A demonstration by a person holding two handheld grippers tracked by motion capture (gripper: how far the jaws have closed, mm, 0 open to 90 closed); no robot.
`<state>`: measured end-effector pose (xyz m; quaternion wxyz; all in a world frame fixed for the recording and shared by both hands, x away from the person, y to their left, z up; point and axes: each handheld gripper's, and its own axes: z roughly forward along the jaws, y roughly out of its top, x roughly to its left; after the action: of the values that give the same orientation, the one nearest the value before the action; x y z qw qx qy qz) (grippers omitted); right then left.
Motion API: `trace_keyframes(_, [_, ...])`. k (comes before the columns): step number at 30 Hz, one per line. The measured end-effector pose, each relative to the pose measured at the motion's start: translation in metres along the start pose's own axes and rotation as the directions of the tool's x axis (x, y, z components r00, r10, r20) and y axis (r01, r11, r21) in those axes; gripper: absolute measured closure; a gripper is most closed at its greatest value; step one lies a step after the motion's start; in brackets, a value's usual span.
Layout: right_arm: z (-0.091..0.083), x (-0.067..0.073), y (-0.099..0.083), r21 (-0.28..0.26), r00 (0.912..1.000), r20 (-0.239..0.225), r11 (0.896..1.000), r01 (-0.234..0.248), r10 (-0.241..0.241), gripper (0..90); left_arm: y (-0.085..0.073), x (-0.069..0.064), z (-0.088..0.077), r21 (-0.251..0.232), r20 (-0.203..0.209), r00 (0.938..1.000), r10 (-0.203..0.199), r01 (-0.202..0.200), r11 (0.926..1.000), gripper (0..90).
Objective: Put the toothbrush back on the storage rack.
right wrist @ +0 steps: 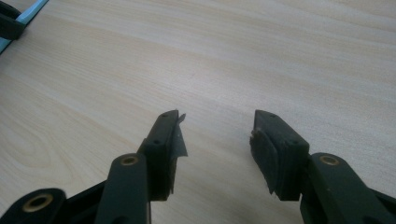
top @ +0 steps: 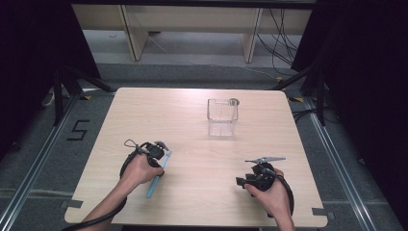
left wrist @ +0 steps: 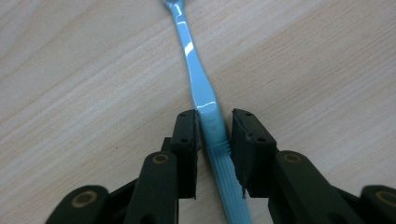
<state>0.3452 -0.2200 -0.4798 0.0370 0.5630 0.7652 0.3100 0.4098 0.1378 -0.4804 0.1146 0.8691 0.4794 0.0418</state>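
Observation:
A light blue toothbrush (top: 153,184) lies flat on the wooden table (top: 192,110) at the front left. My left gripper (top: 162,155) is lowered over it. In the left gripper view the jaws stand either side of the toothbrush (left wrist: 201,81) handle; the left pad touches it and a thin gap shows at the right pad, so the left gripper (left wrist: 215,122) is open, nearly closed on it. My right gripper (top: 239,182) rests near the front right, and in its own view the right gripper (right wrist: 217,117) is open wide over bare wood with nothing between its pads.
A clear square container (top: 222,116) stands at the back right of the table, a small round object (top: 234,101) at its far corner. The toothbrush tip (right wrist: 29,13) shows at the upper left of the right gripper view.

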Motion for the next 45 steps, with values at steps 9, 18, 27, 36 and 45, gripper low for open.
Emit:
trace_keyframes(9, [0.004,0.0,-0.001,-0.039,0.9997,-0.022,0.999,0.007,-0.007,52.4,-0.001,0.0,0.0,0.0,0.01,0.9979,0.064,-0.064,0.9979,77.3])
trace_keyframes(18, [0.002,0.0,0.0,-0.004,0.9998,-0.016,1.0,0.01,-0.01,52.4,-0.001,0.0,-0.001,0.013,0.016,0.9895,0.144,-0.144,0.9895,78.1])
trace_keyframes(27, [0.003,-0.001,0.0,-0.007,0.9996,-0.01,1.0,0.025,-0.025,52.4,-0.003,0.0,-0.003,-0.043,0.04,0.9819,0.185,-0.183,0.9821,78.1])
trace_keyframes(36, [0.003,-0.001,0.0,-0.009,0.9997,-0.008,1.0,0.024,-0.024,52.4,-0.006,0.002,-0.012,-0.173,0.075,0.9741,0.213,-0.198,0.9648,78.1])
trace_keyframes(45, [0.004,0.0,0.0,-0.008,0.9997,0.001,1.0,0.026,-0.026,52.7,-0.01,0.007,-0.022,-0.3,0.099,0.9639,0.247,-0.208,0.931,78.1])
